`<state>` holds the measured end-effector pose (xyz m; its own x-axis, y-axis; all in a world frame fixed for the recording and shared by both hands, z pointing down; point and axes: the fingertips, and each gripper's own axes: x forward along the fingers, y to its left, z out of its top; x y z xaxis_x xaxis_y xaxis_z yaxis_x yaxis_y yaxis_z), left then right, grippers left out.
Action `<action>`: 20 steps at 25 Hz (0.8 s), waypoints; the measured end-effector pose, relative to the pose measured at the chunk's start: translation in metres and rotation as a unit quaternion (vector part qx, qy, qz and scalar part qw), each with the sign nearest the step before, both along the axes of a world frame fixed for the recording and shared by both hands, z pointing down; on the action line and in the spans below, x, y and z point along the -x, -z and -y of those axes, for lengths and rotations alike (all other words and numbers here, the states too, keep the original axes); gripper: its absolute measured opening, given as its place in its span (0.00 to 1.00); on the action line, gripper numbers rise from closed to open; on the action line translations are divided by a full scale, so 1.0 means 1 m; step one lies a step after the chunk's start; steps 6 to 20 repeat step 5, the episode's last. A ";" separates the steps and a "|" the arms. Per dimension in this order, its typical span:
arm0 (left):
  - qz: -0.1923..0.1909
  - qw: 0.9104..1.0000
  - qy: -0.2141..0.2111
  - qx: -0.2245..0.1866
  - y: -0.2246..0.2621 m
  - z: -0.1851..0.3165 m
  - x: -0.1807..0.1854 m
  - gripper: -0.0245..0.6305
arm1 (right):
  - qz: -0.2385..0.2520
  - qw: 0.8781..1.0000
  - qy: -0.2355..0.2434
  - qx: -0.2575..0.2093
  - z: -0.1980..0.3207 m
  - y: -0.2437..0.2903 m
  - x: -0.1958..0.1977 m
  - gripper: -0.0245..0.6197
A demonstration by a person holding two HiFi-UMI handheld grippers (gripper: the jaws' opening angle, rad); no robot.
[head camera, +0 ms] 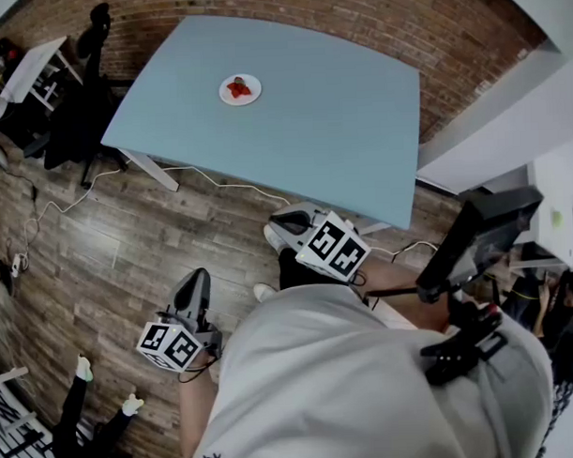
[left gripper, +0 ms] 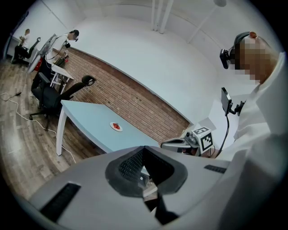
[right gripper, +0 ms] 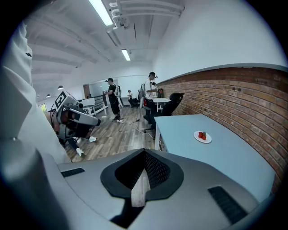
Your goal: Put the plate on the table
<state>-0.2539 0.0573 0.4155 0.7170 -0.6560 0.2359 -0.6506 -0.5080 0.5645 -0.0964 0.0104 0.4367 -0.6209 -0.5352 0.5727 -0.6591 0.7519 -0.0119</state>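
A small white plate with something red on it rests on the pale blue table, toward its far left part. It also shows in the left gripper view as the plate and in the right gripper view as the plate. Both grippers hang close to my body, well short of the table. My left gripper is over the wooden floor, jaws together, nothing in them. My right gripper sits near the table's front edge, also shut and empty.
A black office chair and a white desk stand left of the table. Cables trail across the wooden floor. A brick wall runs behind the table. People stand far off. Someone's legs lie at lower left.
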 end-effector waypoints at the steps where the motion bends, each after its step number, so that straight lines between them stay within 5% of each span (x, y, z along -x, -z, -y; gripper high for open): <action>1: 0.000 1.000 0.001 0.001 -0.001 0.001 0.001 0.04 | -0.001 1.000 0.000 0.001 0.001 -0.001 0.001 0.05; 20: -0.001 1.000 0.004 0.006 -0.004 0.003 0.006 0.04 | -0.004 1.000 0.002 0.004 0.004 -0.003 0.005 0.05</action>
